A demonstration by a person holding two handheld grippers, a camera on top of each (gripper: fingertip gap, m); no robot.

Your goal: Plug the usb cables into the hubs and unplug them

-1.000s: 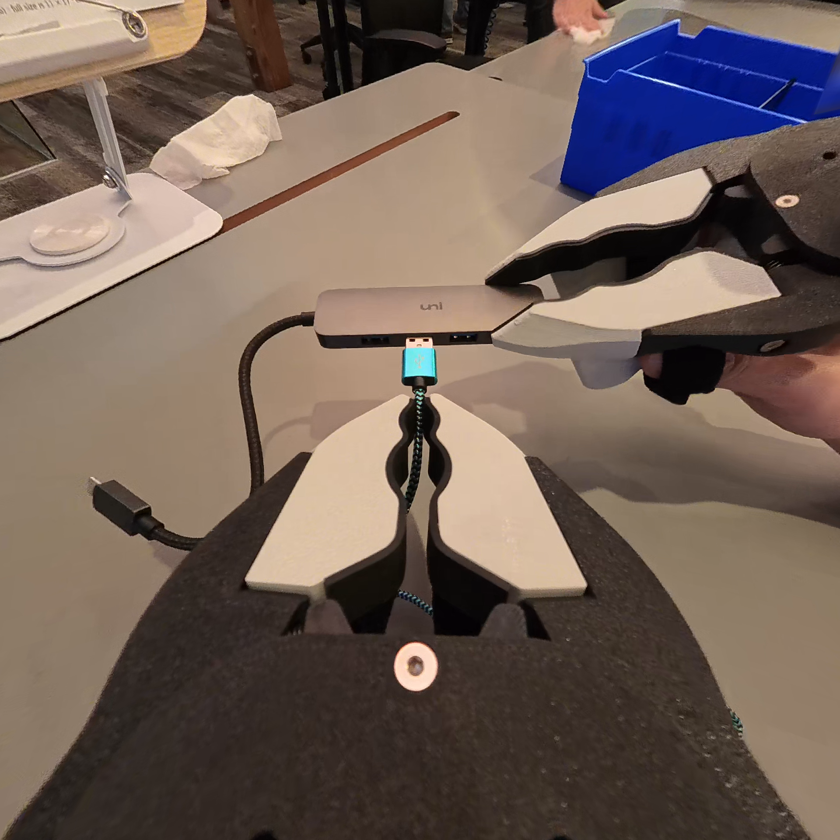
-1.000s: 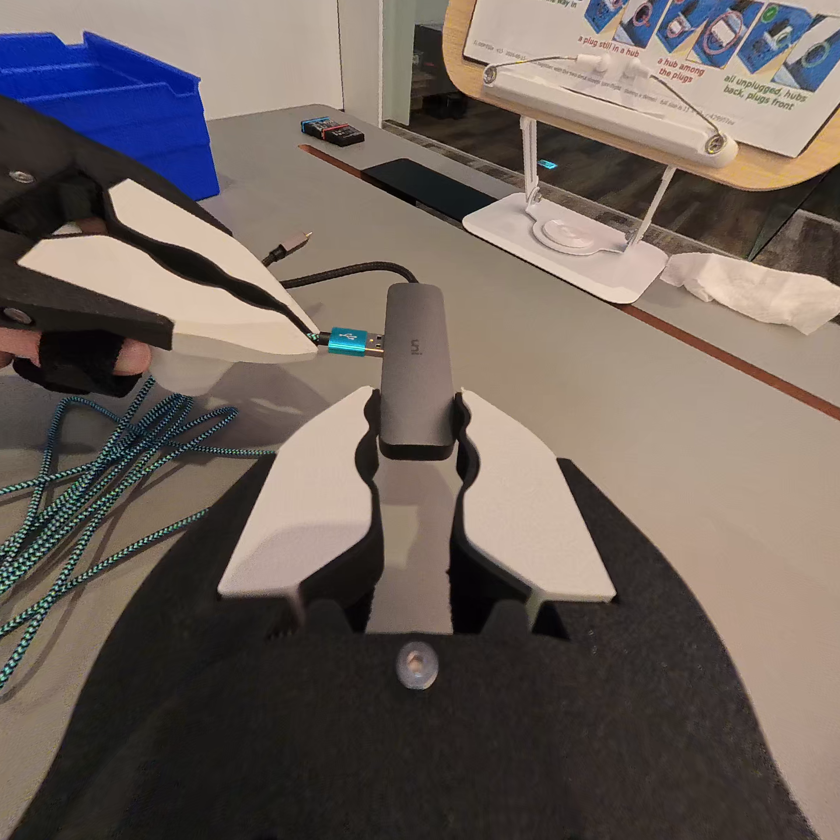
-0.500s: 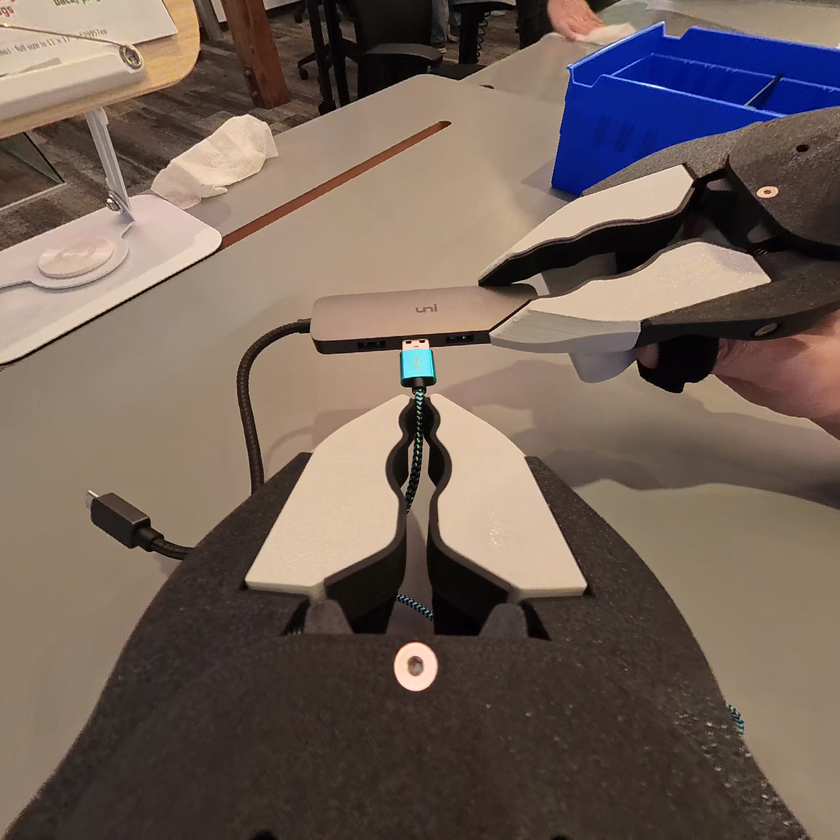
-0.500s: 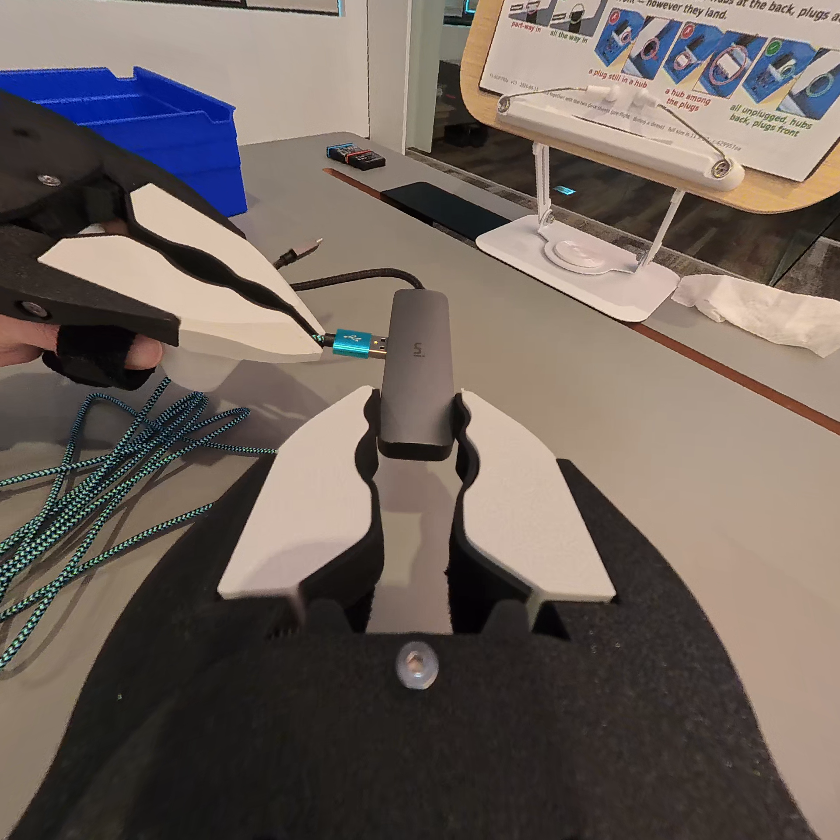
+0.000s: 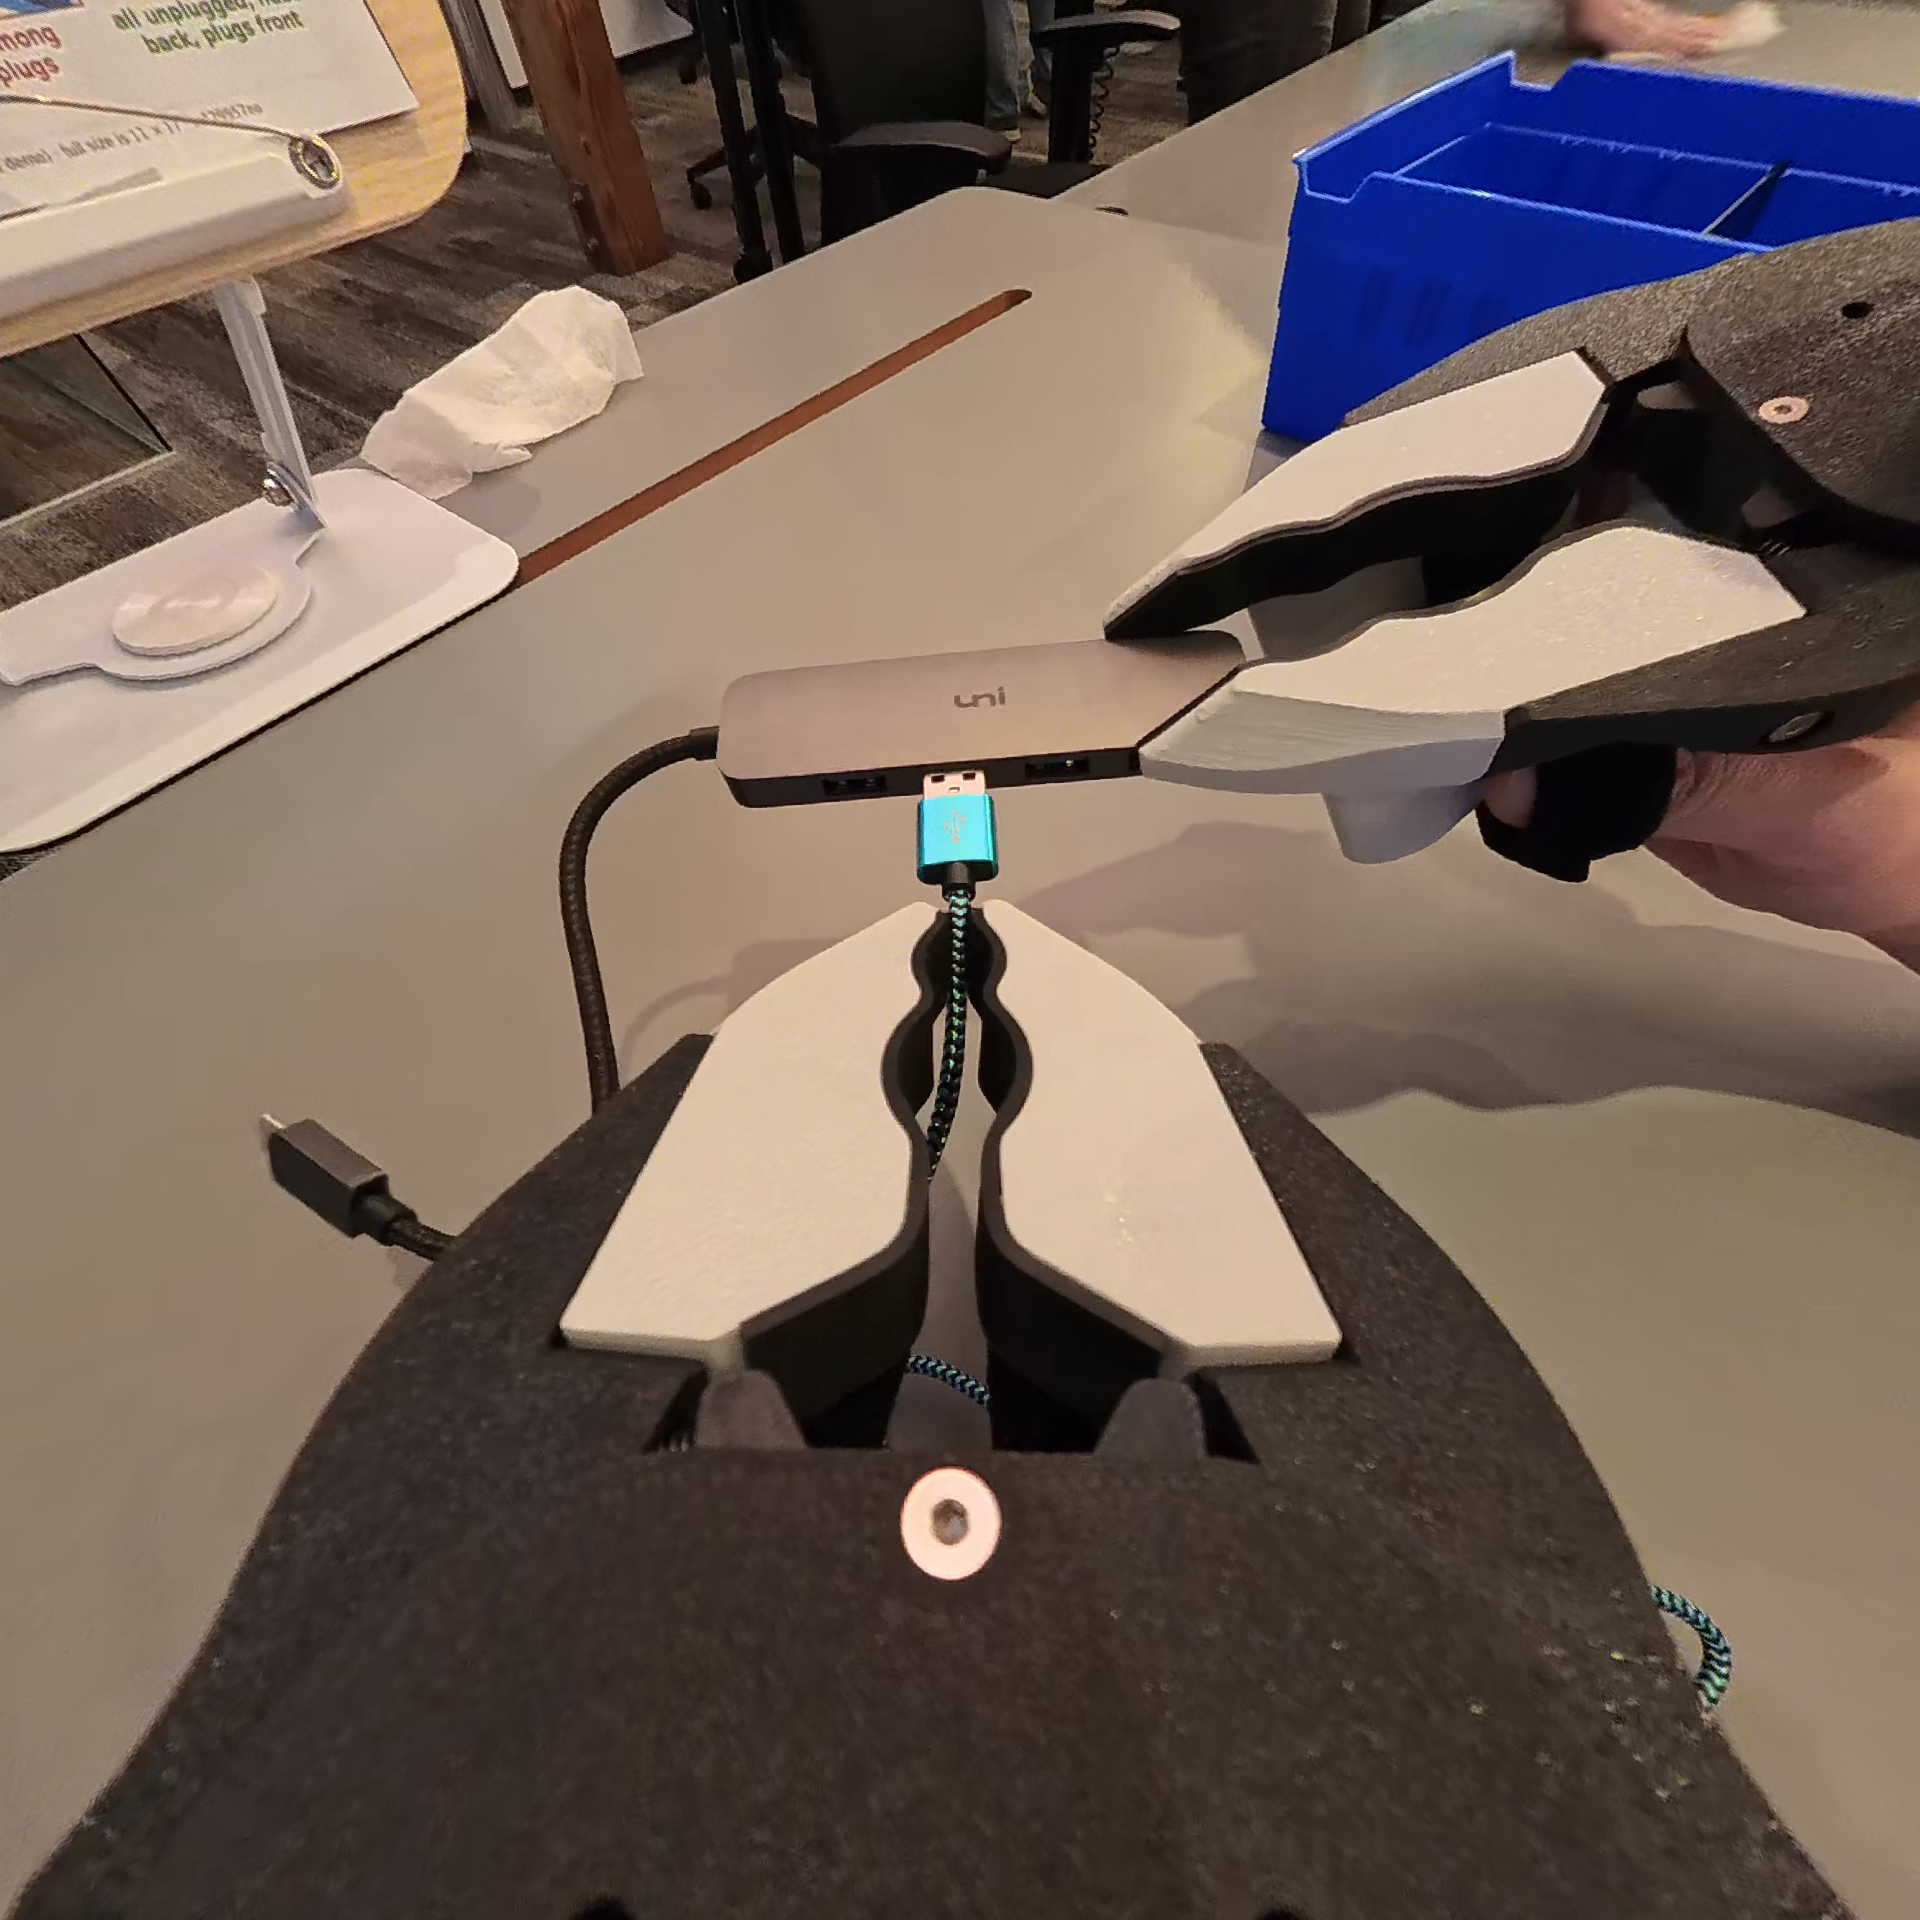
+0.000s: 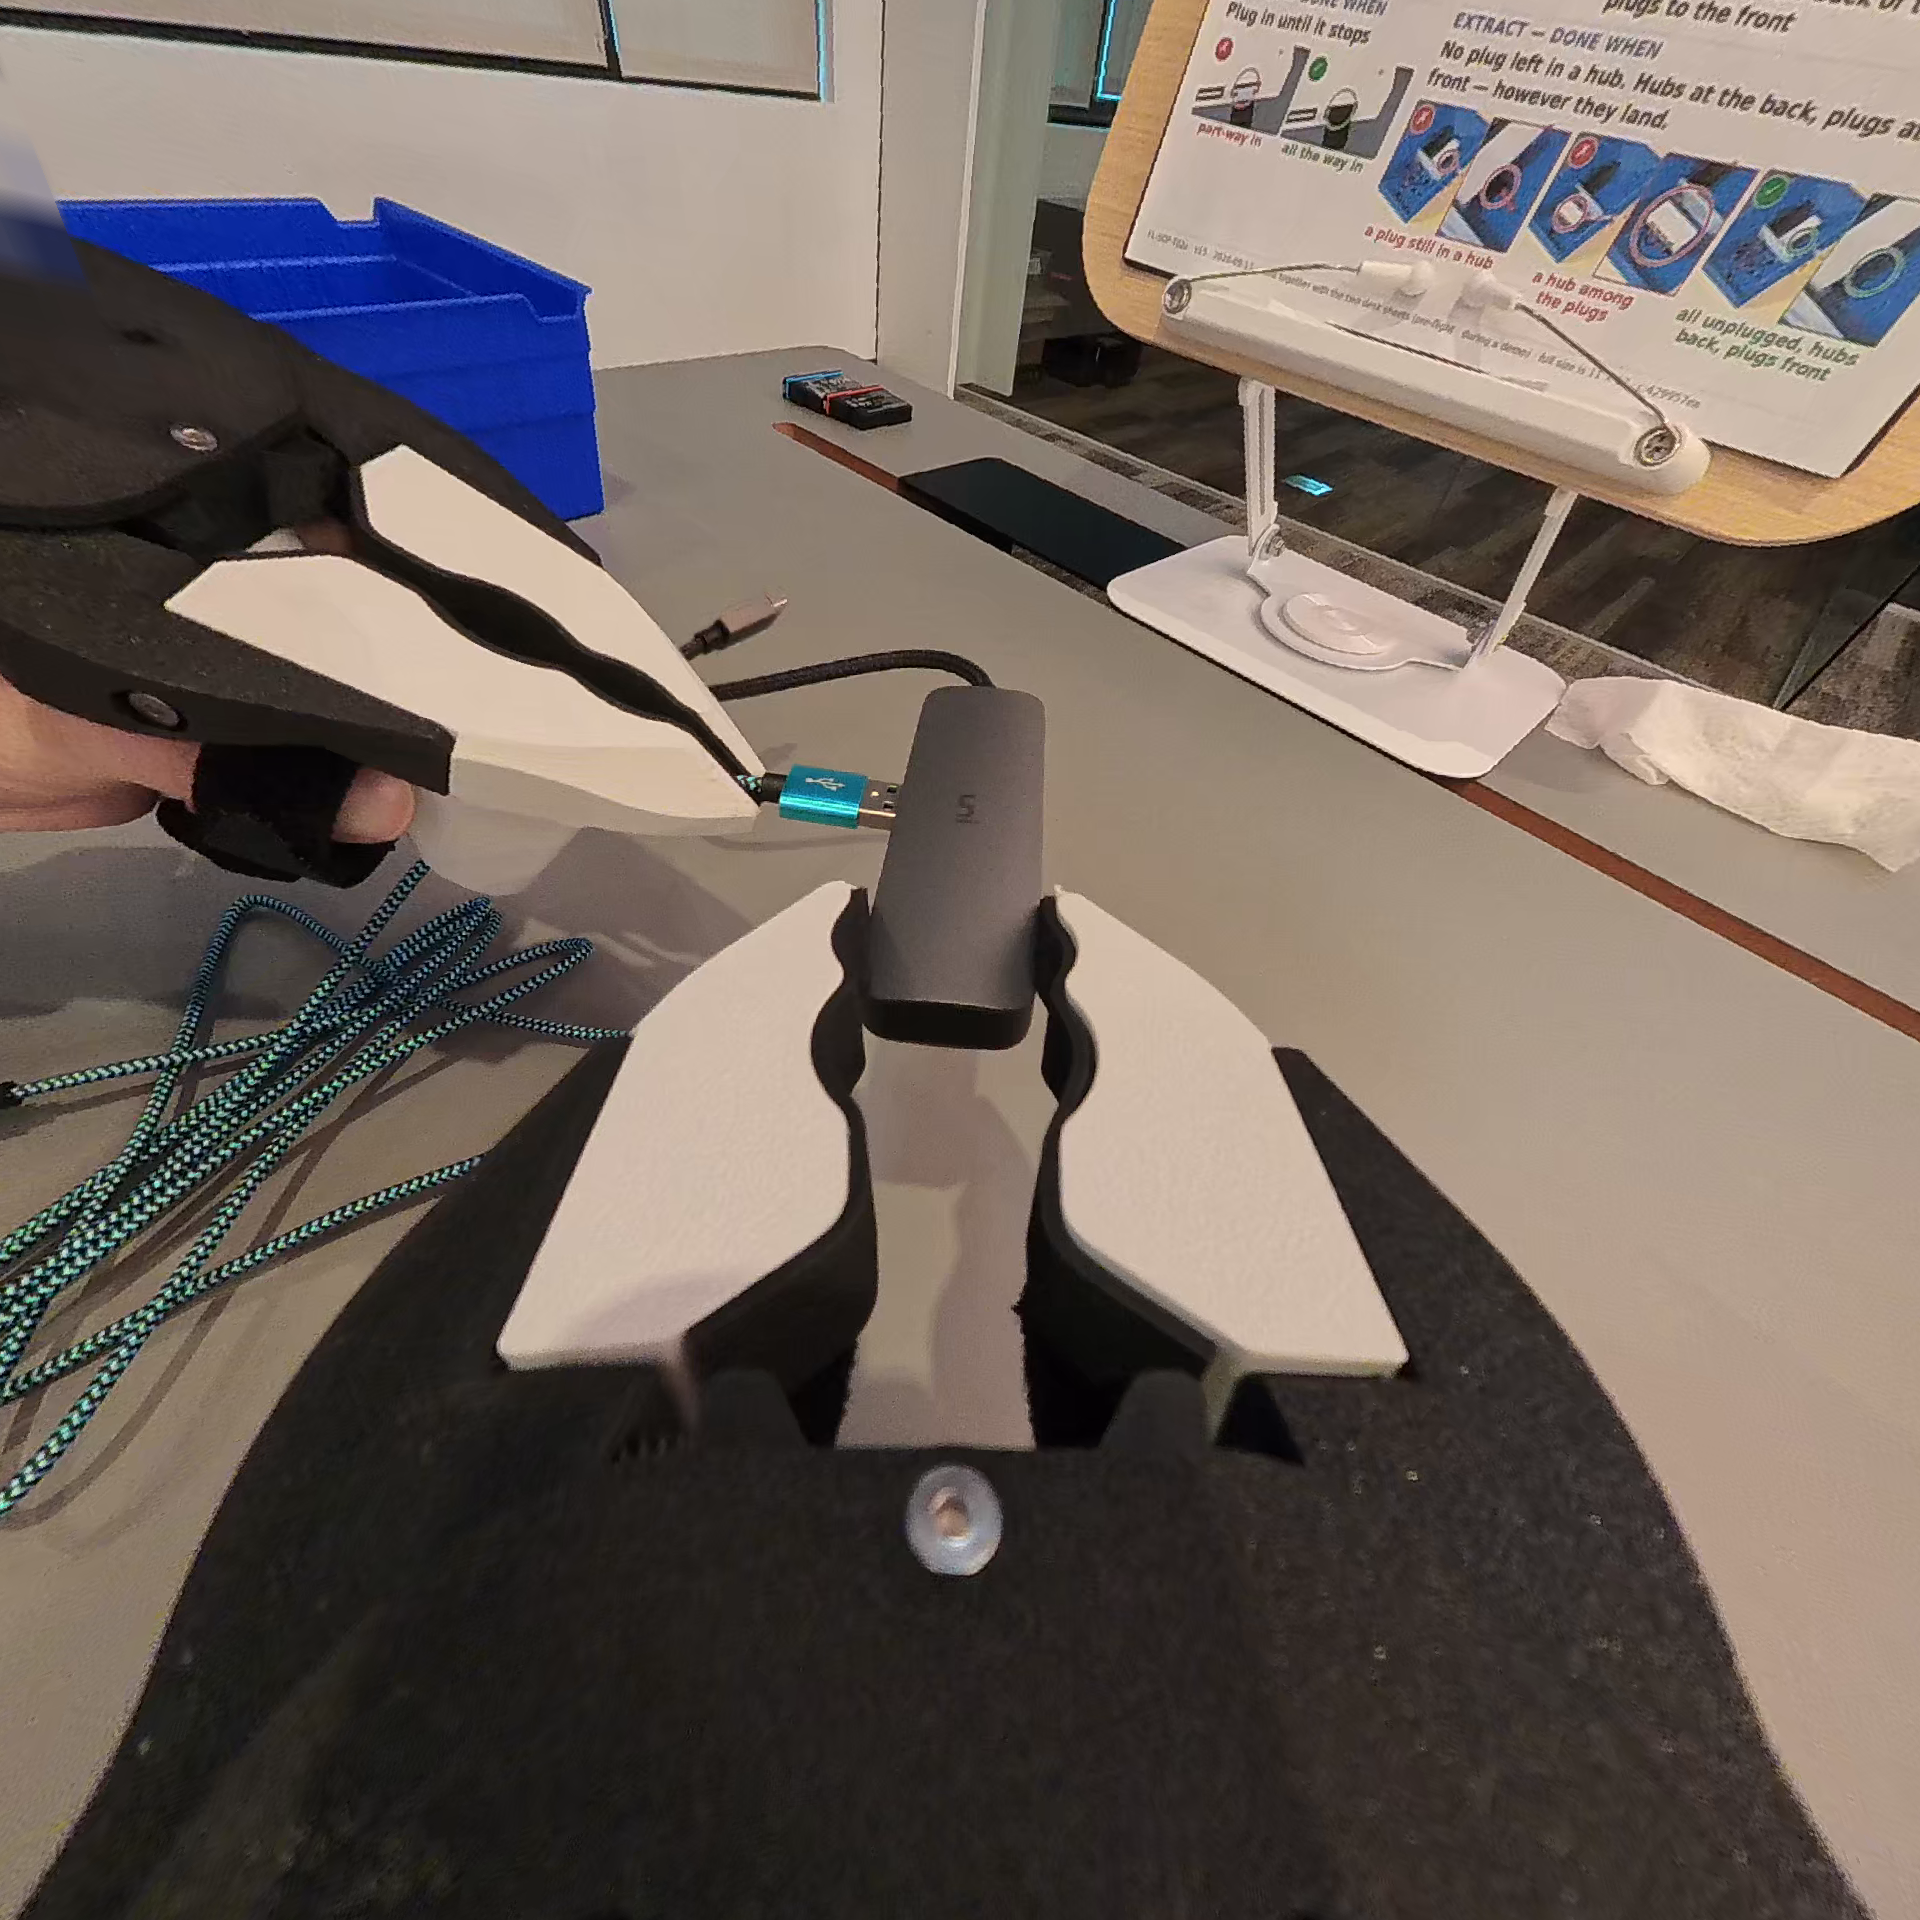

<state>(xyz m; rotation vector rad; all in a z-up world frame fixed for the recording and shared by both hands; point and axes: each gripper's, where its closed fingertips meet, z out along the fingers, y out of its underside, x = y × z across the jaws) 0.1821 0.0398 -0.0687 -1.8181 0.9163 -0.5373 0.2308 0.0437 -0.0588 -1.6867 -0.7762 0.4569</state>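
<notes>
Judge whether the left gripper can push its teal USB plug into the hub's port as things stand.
Probably yes. The left gripper pinches the cable just behind the teal plug, whose metal tip sits at the hub side between two ports. The right gripper steadies the hub; nothing blocks, though a small sideways shift looks needed.

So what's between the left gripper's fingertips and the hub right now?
Only the teal USB plug and a short stretch of braided cable, seen in the left wrist view.

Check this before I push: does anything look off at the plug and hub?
The teal plug sits between two ports on the grey hub, its metal tip still exposed. The left gripper pinches the cable behind the plug.
</notes>
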